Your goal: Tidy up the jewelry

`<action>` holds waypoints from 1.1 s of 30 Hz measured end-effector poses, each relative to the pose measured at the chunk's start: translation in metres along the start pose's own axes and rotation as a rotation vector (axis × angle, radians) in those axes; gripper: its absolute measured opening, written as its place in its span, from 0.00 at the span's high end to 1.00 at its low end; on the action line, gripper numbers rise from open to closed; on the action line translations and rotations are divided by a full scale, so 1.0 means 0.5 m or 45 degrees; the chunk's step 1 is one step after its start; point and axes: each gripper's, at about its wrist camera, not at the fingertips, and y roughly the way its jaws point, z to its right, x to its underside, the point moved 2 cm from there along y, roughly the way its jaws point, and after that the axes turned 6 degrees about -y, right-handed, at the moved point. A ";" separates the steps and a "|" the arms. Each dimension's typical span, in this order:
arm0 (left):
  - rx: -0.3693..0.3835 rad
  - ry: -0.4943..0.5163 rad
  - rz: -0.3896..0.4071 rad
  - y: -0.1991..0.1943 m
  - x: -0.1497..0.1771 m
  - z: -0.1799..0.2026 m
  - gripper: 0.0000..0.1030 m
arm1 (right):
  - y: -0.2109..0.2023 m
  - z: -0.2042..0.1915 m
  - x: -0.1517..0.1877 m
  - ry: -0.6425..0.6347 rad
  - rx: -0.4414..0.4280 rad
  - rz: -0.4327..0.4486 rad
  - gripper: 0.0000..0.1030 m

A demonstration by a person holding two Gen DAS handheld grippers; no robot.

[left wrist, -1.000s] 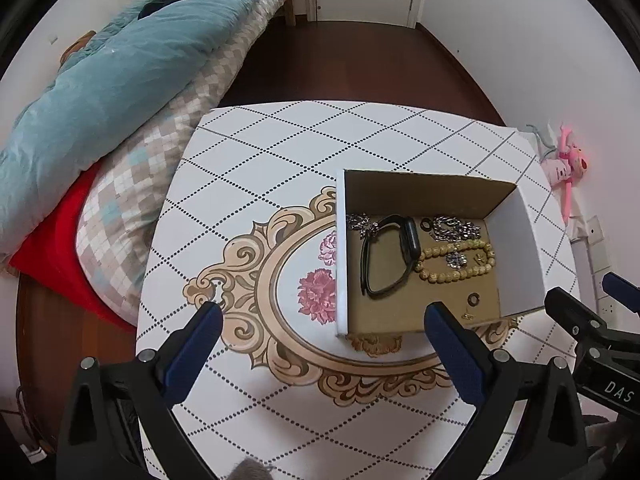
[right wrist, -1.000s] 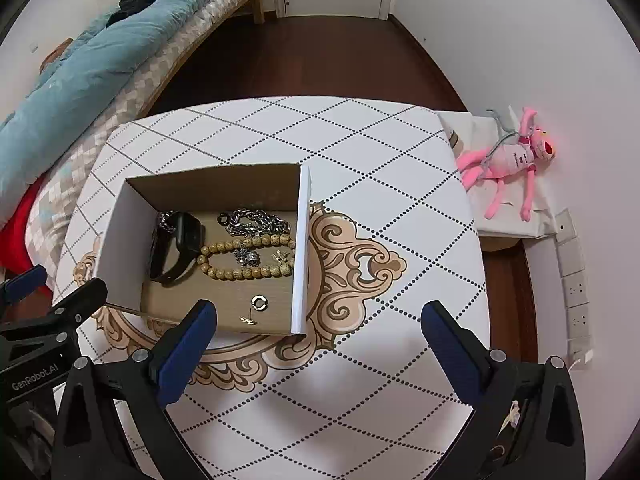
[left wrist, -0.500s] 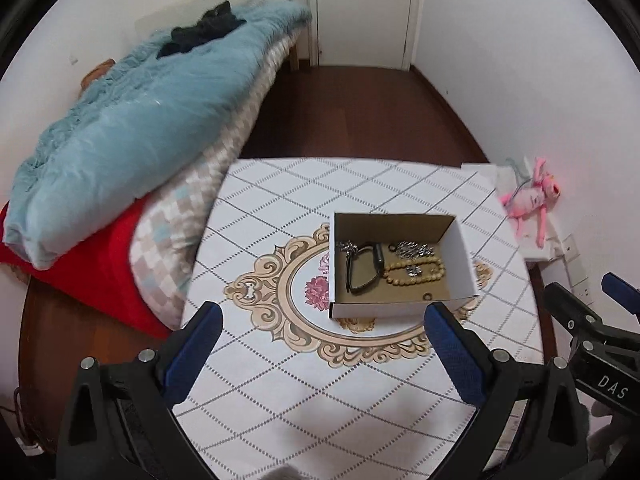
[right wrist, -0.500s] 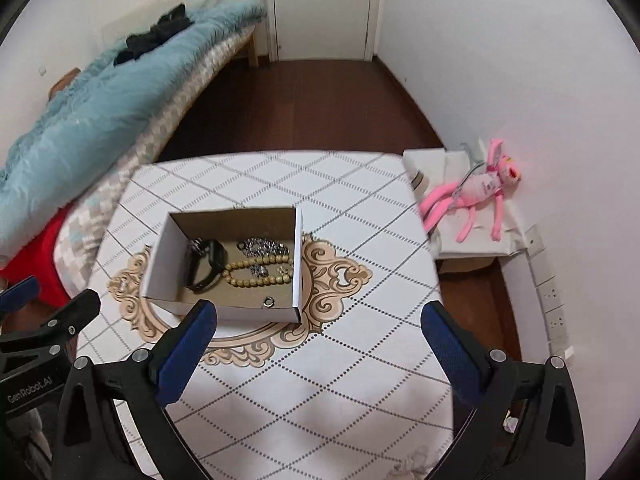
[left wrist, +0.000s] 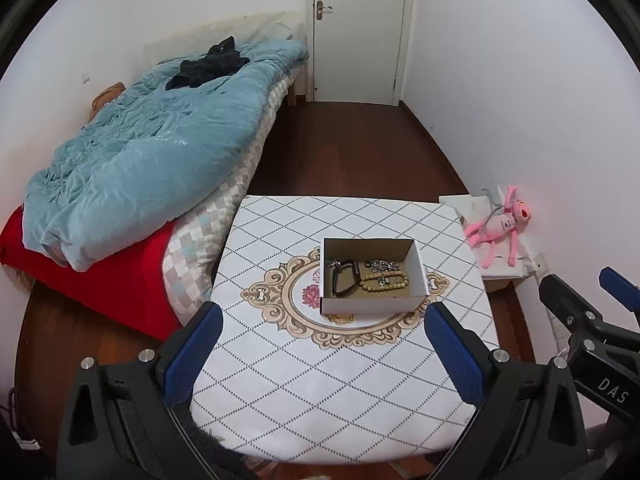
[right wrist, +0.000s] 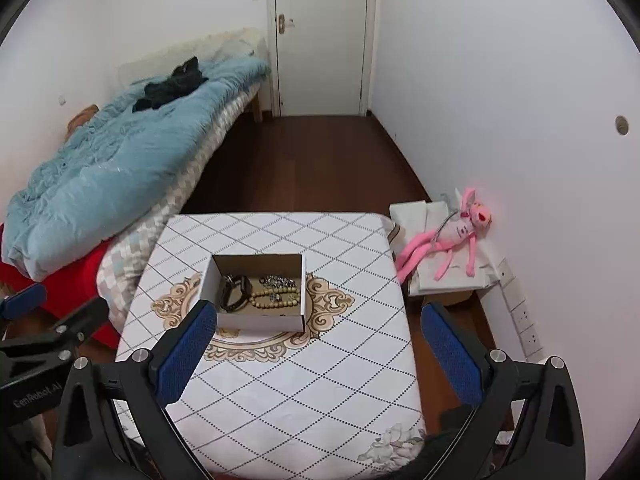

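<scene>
An open cardboard box [left wrist: 419, 270] [right wrist: 208, 280] stands on the white patterned table [left wrist: 340, 380] [right wrist: 340, 380]. Inside lie a black watch band [left wrist: 343, 278] [right wrist: 234, 295], a tan bead bracelet [left wrist: 384, 283] [right wrist: 276, 300] and silver chain pieces [left wrist: 382, 266] [right wrist: 278, 281]. My left gripper [left wrist: 320, 344] is open and empty, held well back from the box above the table's near edge. My right gripper [right wrist: 316, 348] is also open and empty, equally far back and high.
A bed with a blue quilt [left wrist: 152, 160] and red sheet [left wrist: 100, 280] stands left of the table. A pink plush toy [right wrist: 452, 236] lies on white packages by the right wall. A closed door [left wrist: 360, 32] is at the back, across dark wood floor.
Both grippers have pulled up and back from the box, so the whole table and room now show. The box and jewelry have not moved. Both grippers stayed open.
</scene>
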 end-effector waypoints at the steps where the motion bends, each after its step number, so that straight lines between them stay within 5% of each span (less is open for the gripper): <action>1: 0.004 0.005 0.002 -0.008 0.002 0.001 0.00 | -0.011 -0.001 0.001 0.003 -0.004 0.006 0.00; 18: -0.026 -0.013 -0.002 -0.021 0.013 0.006 0.00 | -0.061 0.026 0.021 0.055 -0.016 0.005 0.00; 33: -0.098 0.007 -0.164 0.124 -0.024 0.022 0.00 | 0.124 0.021 -0.028 0.028 0.012 -0.154 0.00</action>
